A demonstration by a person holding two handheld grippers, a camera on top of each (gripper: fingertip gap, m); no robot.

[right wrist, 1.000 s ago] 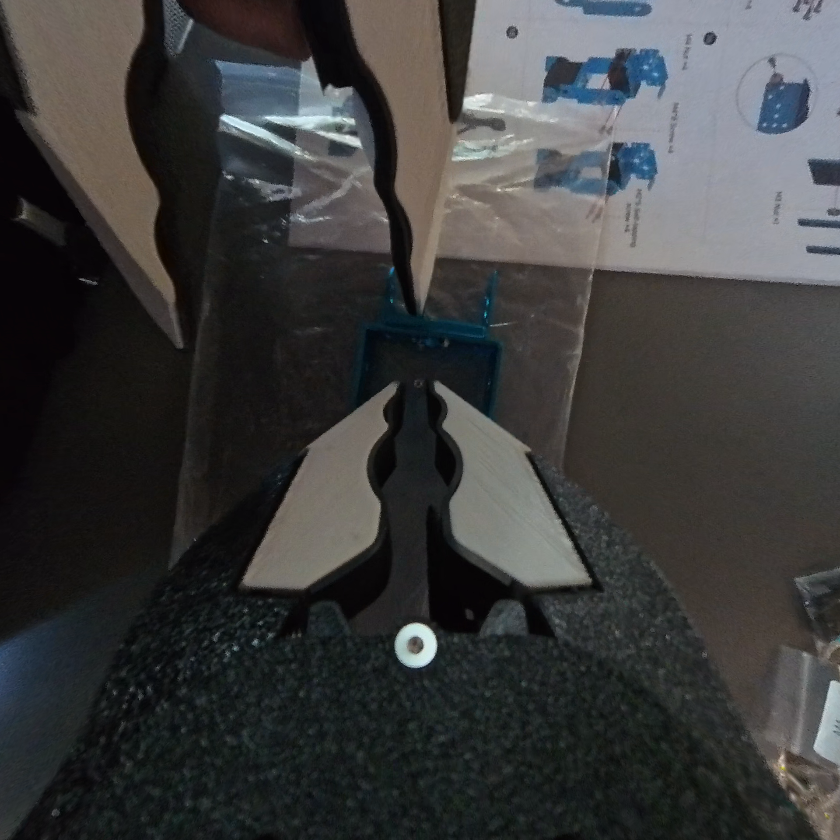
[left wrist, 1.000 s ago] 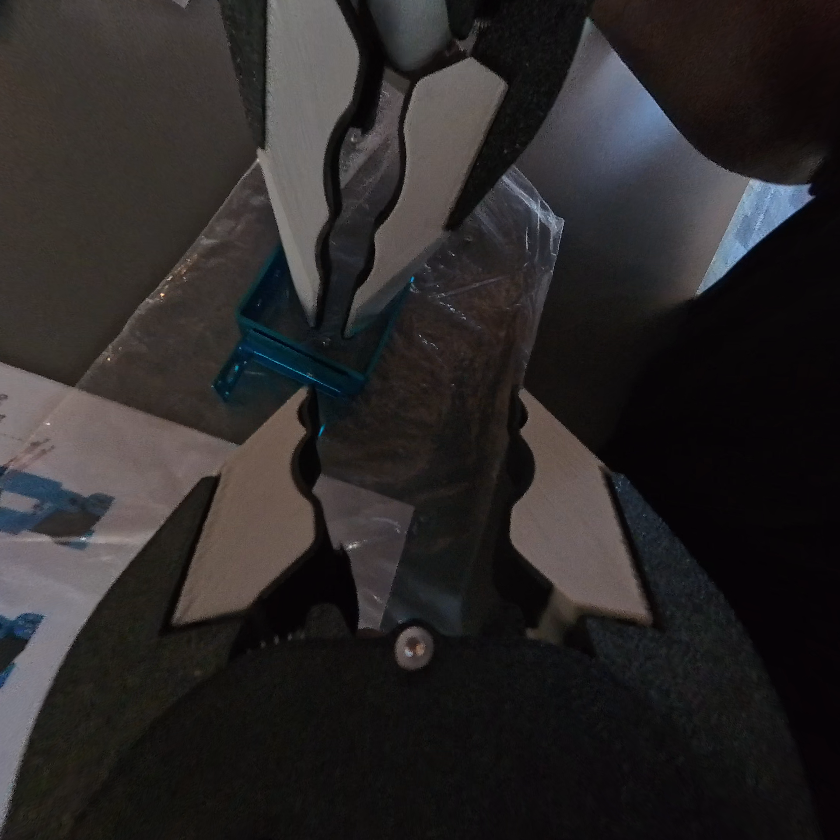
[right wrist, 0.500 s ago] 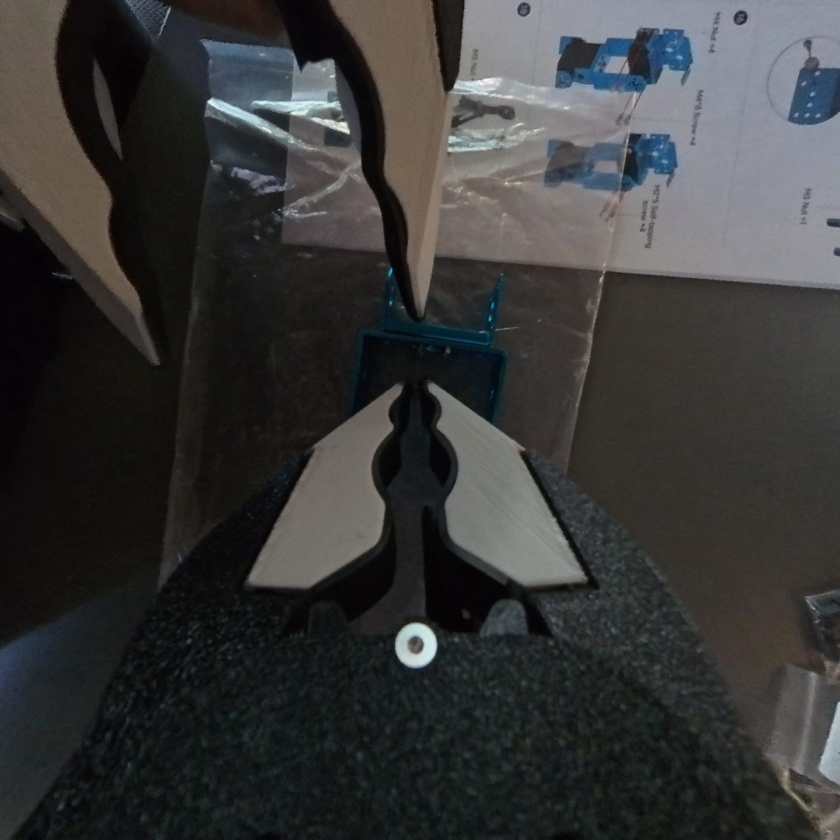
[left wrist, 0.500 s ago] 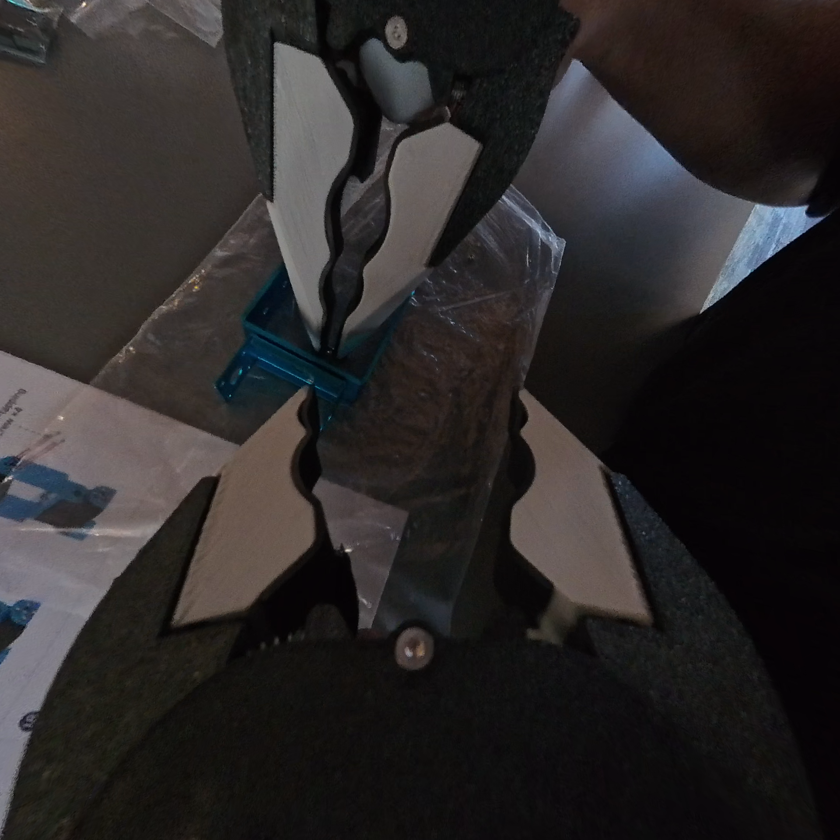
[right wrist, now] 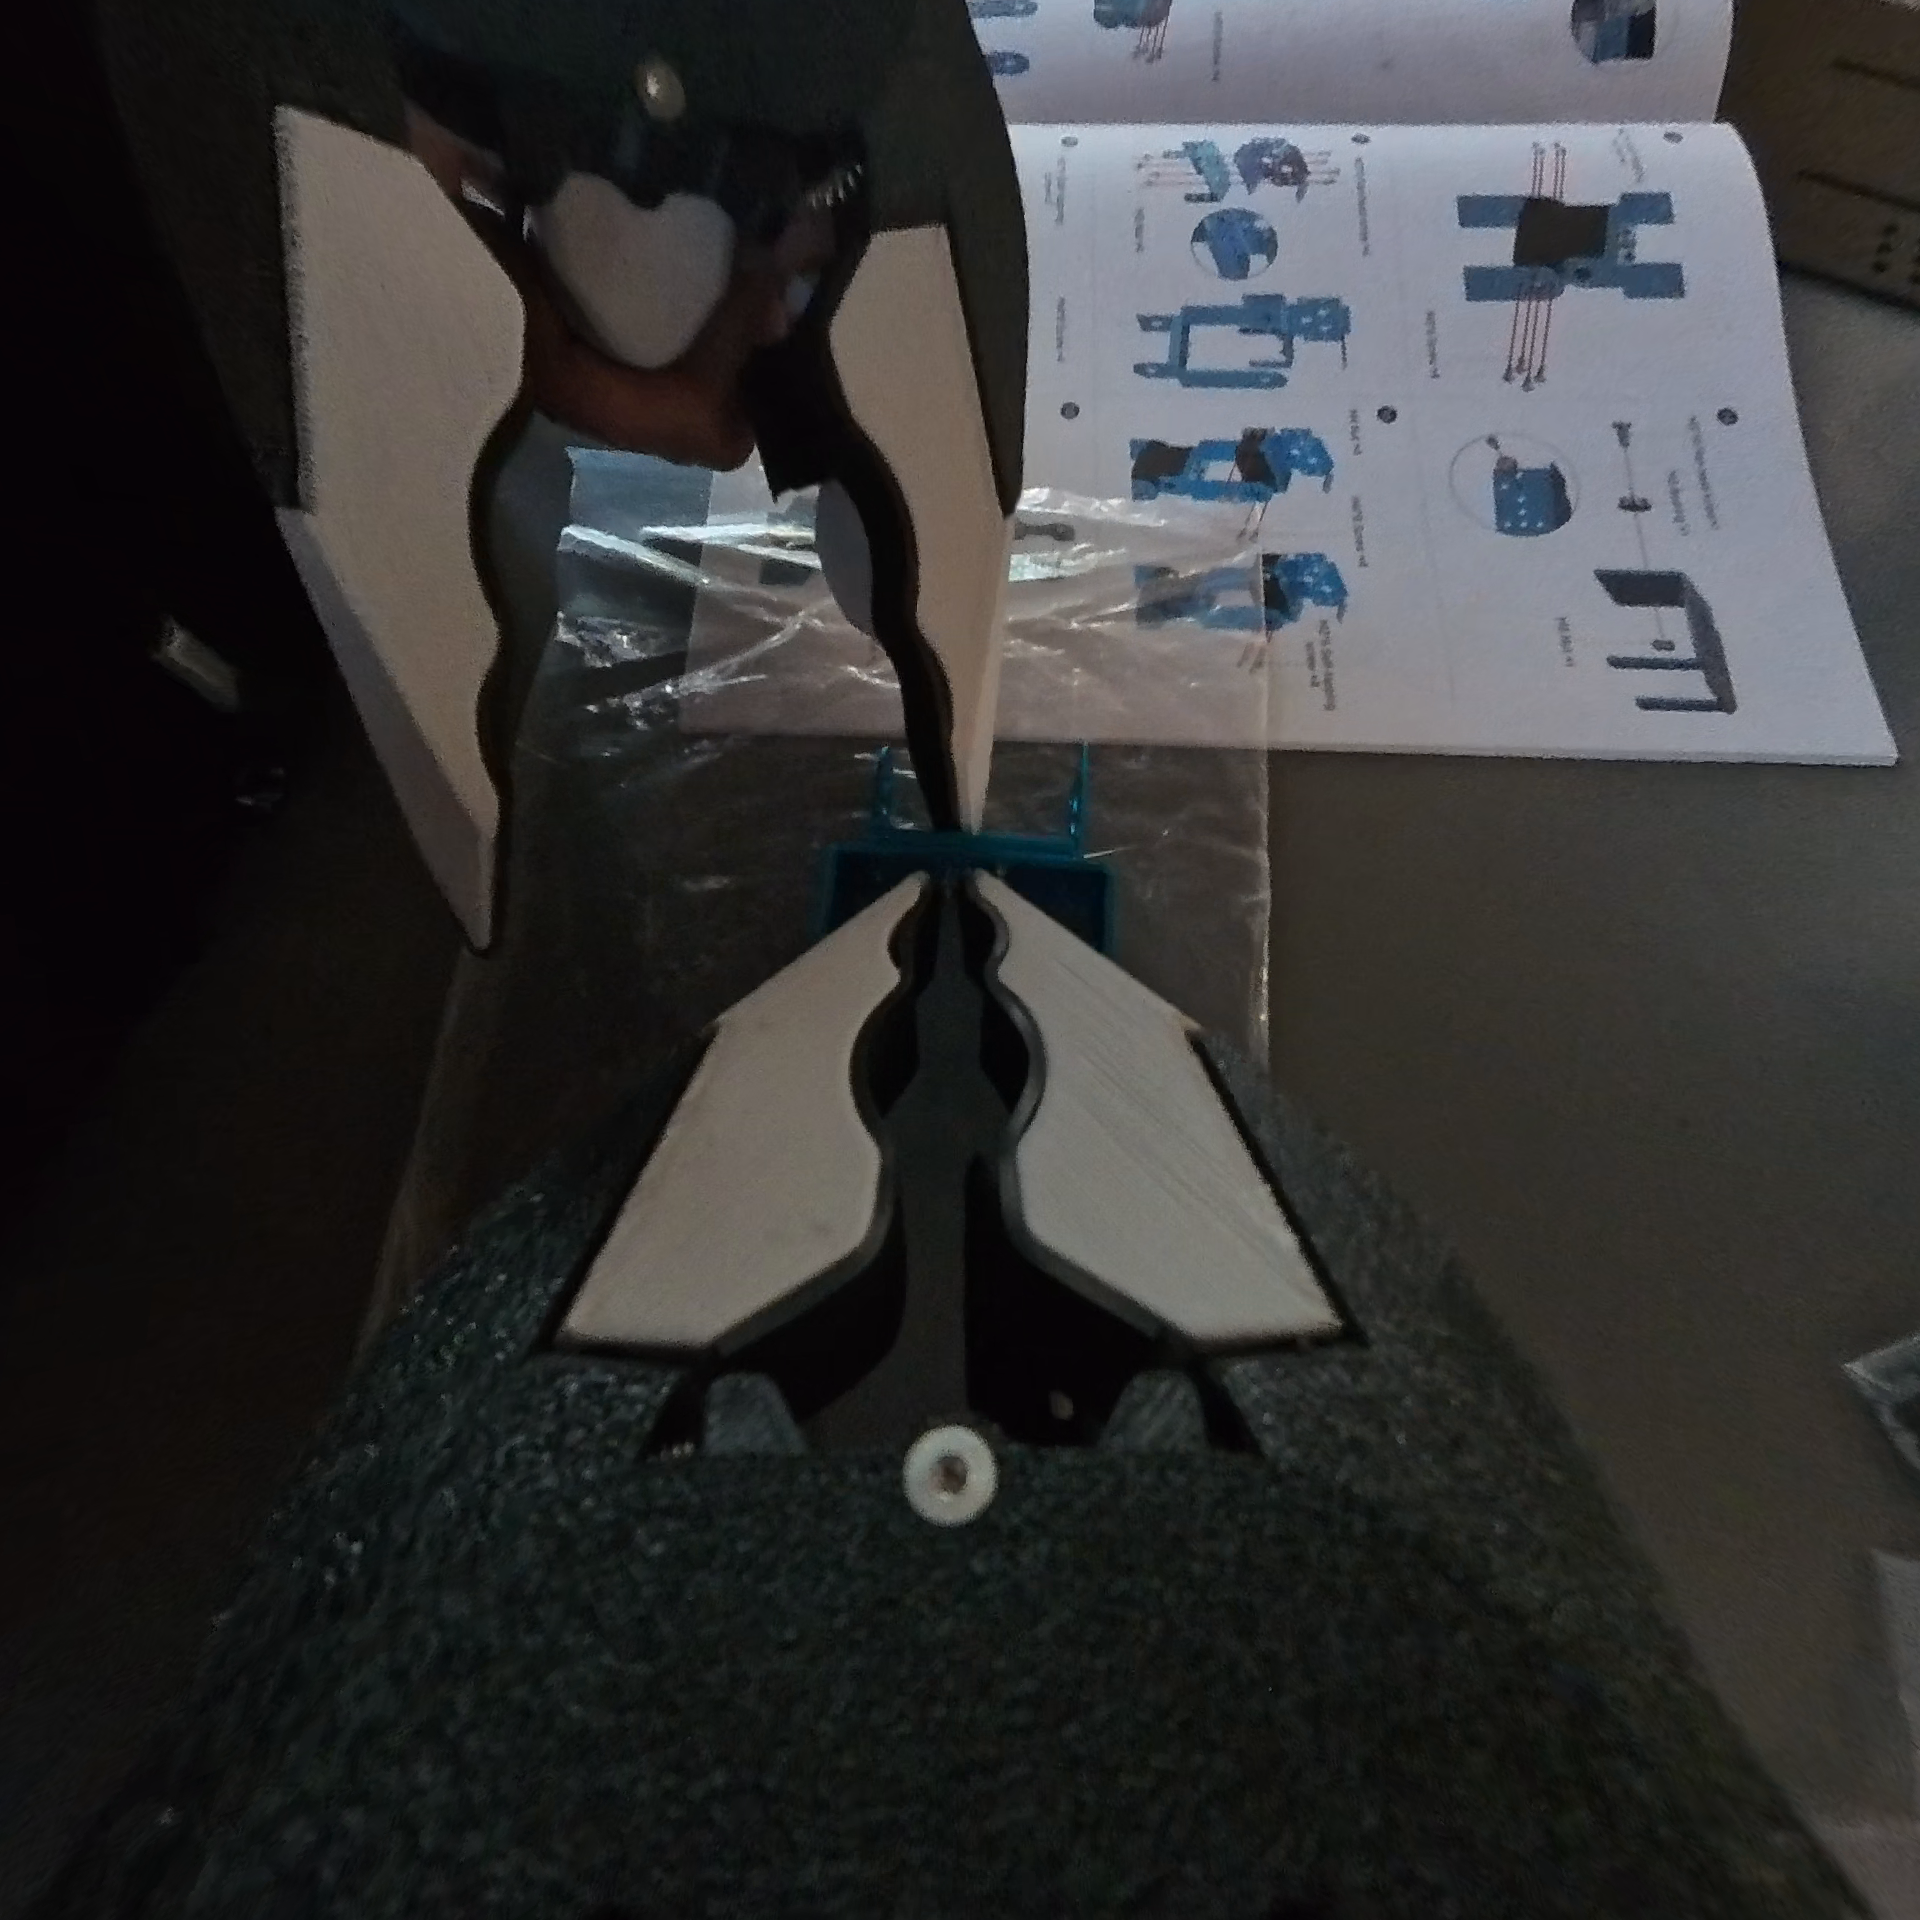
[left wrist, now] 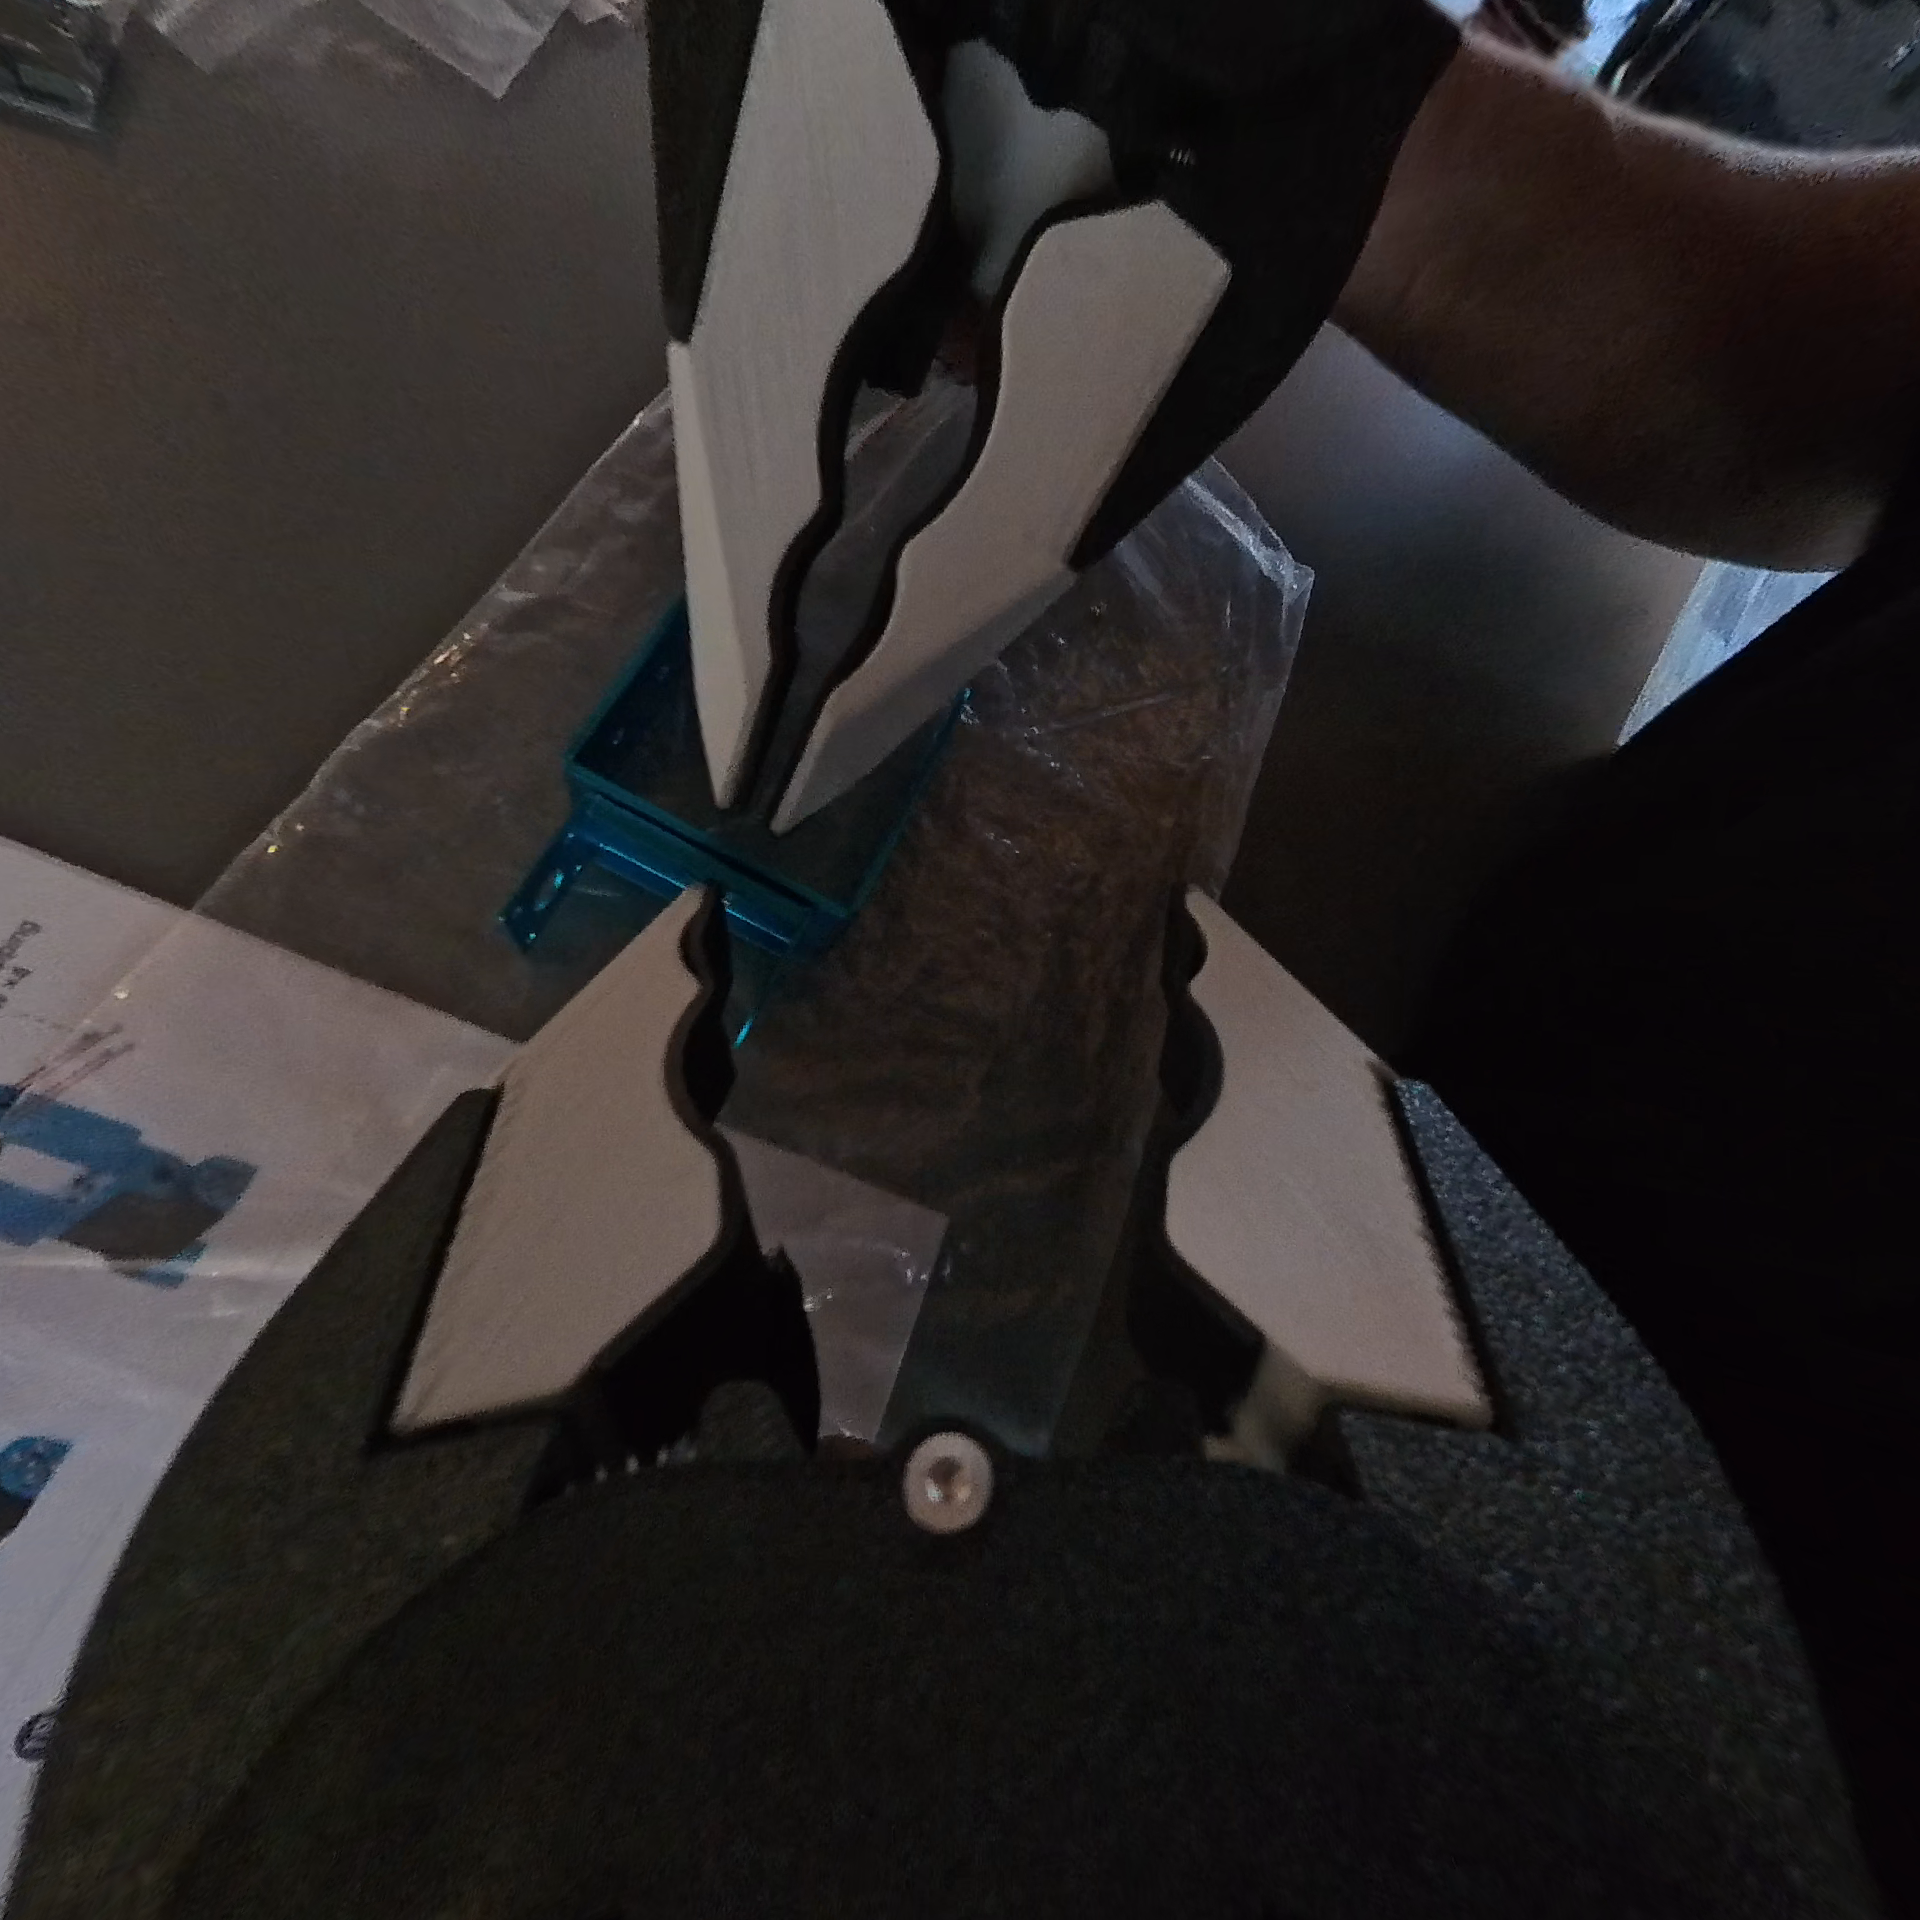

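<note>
1. Blue metal shows in the left wrist view: a small blue bracket [left wrist: 717,831], shaped like an open box with little legs, lies under a clear plastic bag [left wrist: 1039,883] on the brown table [left wrist: 260,416].
2. The left gripper [left wrist: 940,935] has its two white fingers [left wrist: 582,1195] spread wide apart. Nothing is between them. One fingertip is right by the near edge of the bracket.
3. The right gripper [left wrist: 756,816] comes down from the top of this view. Its two tips are almost together, with a thin gap, and they sit at the bracket's near wall. I cannot tell if they pinch the metal or the bag.
4. A person's bare arm [left wrist: 1610,343] reaches in at the top right. A white paper with blue pictures [left wrist: 208,1143] lies at the left.
5. In the right wrist view, the right gripper [right wrist: 948,883] has its white fingers [right wrist: 748,1164] nearly closed, tips at the bracket [right wrist: 1049,894].
6. The left gripper [right wrist: 727,883] hangs upside down from the top, fingers far apart. One tip points down at the far edge of the bracket.
7. The plastic bag [right wrist: 1174,831] lies flat over the bracket, and its far end lies on an open booklet [right wrist: 1558,468] with blue pictures.
8. More little bags [right wrist: 1886,1403] sit at the right edge.
</note>
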